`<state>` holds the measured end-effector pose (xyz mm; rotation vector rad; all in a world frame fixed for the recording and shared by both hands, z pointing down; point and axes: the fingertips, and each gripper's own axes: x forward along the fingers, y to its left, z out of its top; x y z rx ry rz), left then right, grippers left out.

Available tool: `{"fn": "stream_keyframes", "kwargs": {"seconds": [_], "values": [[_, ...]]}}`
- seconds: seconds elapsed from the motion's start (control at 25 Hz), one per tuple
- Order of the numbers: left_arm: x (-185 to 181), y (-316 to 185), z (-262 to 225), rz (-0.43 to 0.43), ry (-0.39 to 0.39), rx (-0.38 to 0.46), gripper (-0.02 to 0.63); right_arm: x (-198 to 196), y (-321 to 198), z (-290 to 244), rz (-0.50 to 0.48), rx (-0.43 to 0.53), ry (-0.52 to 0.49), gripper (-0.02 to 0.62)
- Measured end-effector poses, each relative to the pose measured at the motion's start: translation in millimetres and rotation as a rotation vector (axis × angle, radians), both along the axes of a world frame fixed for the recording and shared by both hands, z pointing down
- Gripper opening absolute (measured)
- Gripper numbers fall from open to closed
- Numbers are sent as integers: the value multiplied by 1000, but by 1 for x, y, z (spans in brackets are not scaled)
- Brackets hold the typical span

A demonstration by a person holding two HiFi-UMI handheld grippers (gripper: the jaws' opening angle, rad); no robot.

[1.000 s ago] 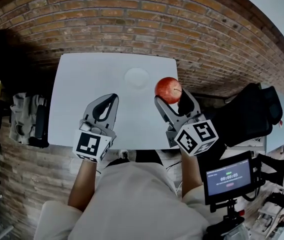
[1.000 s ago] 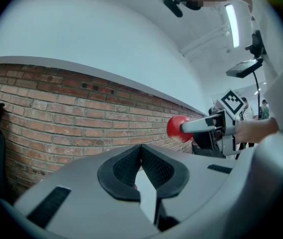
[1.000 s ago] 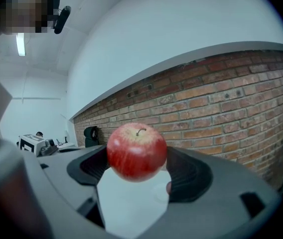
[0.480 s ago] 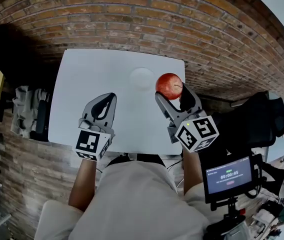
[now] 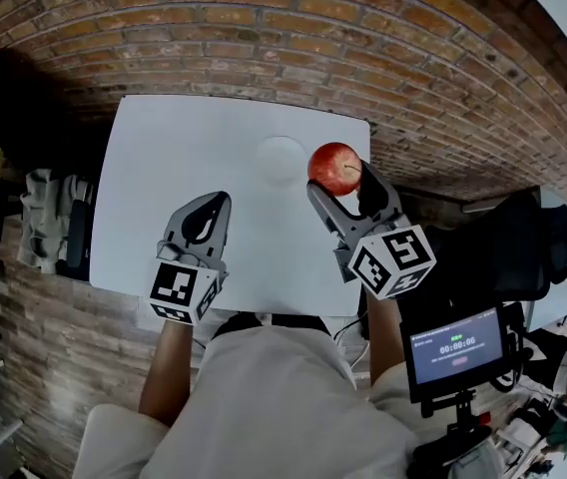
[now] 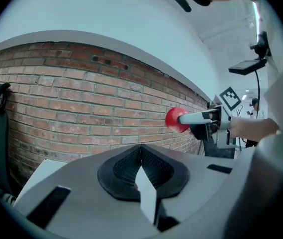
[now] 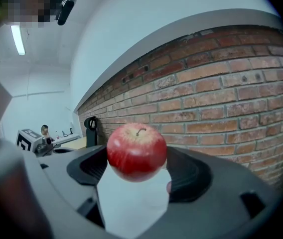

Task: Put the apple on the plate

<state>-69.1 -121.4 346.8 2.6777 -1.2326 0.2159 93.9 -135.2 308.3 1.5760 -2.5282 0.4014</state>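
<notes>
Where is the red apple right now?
In the head view the apple is clamped in the right gripper, over the right side of the table, just right of the white plate and not yet on it.

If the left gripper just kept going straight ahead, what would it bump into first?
Probably the brick wall. The left gripper points across the table, left of the plate, though depth is unclear.

The left gripper (image 5: 209,218) and right gripper (image 5: 338,182) are grey, black-padded, each bearing a black-and-white marker cube (image 5: 182,292); the shirt (image 5: 274,397) is cream.
</notes>
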Motion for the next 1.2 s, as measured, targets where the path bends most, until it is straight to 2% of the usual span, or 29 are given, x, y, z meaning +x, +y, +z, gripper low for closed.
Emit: {"fn": "stream_keyframes", "kwargs": {"seconds": [0.32, 0.56, 0.76, 1.04, 1.2], "values": [[7, -12, 11, -7, -25, -29, 8, -3, -29, 19, -50, -23, 37, 365], [8, -17, 16, -10, -78, -19, 8, -9, -46, 35, -76, -49, 26, 366], [12, -20, 23, -22, -115, -40, 8, -6, -60, 51, -80, -75, 14, 365], [12, -26, 36, -36, -122, -75, 8, -4, -74, 73, -78, -113, 6, 366], [15, -35, 40, -44, -150, -70, 8, -1, -81, 84, -84, -127, -1, 366]]}}
